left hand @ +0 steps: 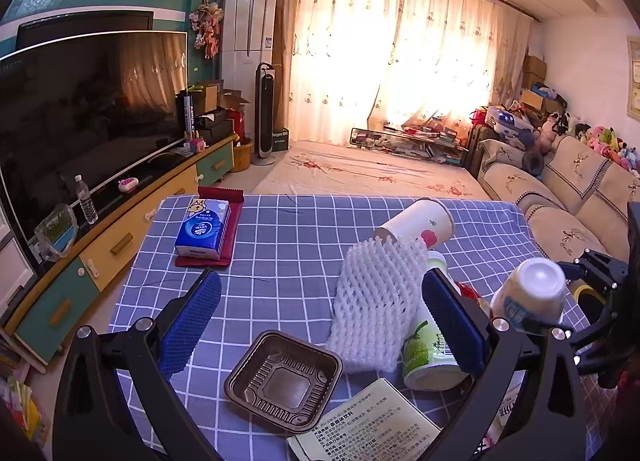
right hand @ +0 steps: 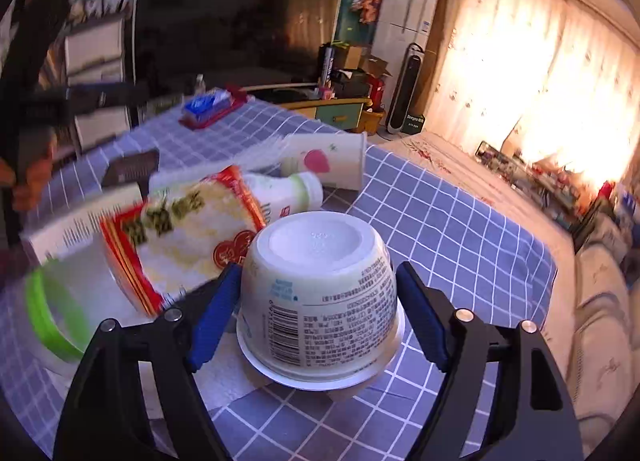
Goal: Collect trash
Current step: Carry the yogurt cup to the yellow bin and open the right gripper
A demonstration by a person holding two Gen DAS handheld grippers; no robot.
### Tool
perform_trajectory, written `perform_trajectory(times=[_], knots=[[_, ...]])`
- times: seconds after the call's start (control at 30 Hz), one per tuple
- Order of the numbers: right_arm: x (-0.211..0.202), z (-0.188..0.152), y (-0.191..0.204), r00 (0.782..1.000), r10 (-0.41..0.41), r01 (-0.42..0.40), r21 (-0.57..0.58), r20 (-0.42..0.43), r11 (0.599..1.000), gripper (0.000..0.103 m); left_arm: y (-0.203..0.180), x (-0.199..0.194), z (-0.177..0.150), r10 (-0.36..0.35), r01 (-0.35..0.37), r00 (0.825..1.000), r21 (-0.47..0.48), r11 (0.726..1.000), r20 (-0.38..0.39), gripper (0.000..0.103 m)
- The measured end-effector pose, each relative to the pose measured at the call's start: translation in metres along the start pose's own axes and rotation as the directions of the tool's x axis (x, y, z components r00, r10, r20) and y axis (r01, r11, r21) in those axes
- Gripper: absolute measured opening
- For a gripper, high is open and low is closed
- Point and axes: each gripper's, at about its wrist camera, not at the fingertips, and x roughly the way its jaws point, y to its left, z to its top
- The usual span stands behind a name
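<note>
Right gripper (right hand: 318, 301) straddles an upturned white yogurt cup (right hand: 320, 293), its blue ribbed pads close against the cup's curved sides; whether they truly press on it is hard to judge, since a thin gap seems to show on the right. That cup is smooth plastic, printed with small text and a barcode, with its wide rim facing down above the blue checked tablecloth (right hand: 440, 229). Left of it everything smears with motion blur: a red and yellow glossy wrapper (right hand: 188, 237), a green-rimmed clear tub (right hand: 56, 301) and a white drink bottle (right hand: 288, 191) lying on its side. Left gripper (left hand: 320, 317) stands wide open above the cloth with nothing between its pads. Under it lie a brown ribbed square plastic tray (left hand: 284, 381), a white foam fruit net (left hand: 376, 301) with a soft diamond mesh, and a paper cup (left hand: 420, 221) tipped over with a strawberry print. A printed leaflet (left hand: 360, 429) is cut off by the lower edge, and the bottle with the green fruit label (left hand: 424, 349) is half hidden behind the gripper's right pad. Farther back a blue tissue pack (left hand: 204, 229) rests on a red flat thing.
</note>
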Motion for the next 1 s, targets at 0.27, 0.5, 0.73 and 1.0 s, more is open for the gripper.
perform_trajectory(times=[0.27,0.5,0.73,1.0], knots=[[-0.05,-0.009,-0.034,0.998,-0.007,-0.007,0.218,0.066,0.976,0.075,-0.003,-0.001,0.0,-0.005,0.005,1.0,0.011,1.0,-0.004,0.099],[-0.114,-0.054,-0.097,0.976,-0.208,0.158,0.459,0.06,0.874,0.075,-0.006,-0.005,-0.001,-0.01,0.009,1.0,0.021,1.0,0.004,0.099],[-0.143,-0.152,-0.166,0.9,-0.379,0.424,0.64,-0.217,0.64,0.075,-0.012,-0.007,-0.001,-0.018,0.018,1.0,0.032,0.999,0.003,0.099],[-0.103,-0.23,-0.207,0.809,-0.33,0.587,0.633,-0.486,0.506,0.075,-0.014,-0.002,-0.002,-0.018,0.019,1.0,0.047,0.999,-0.011,0.099]])
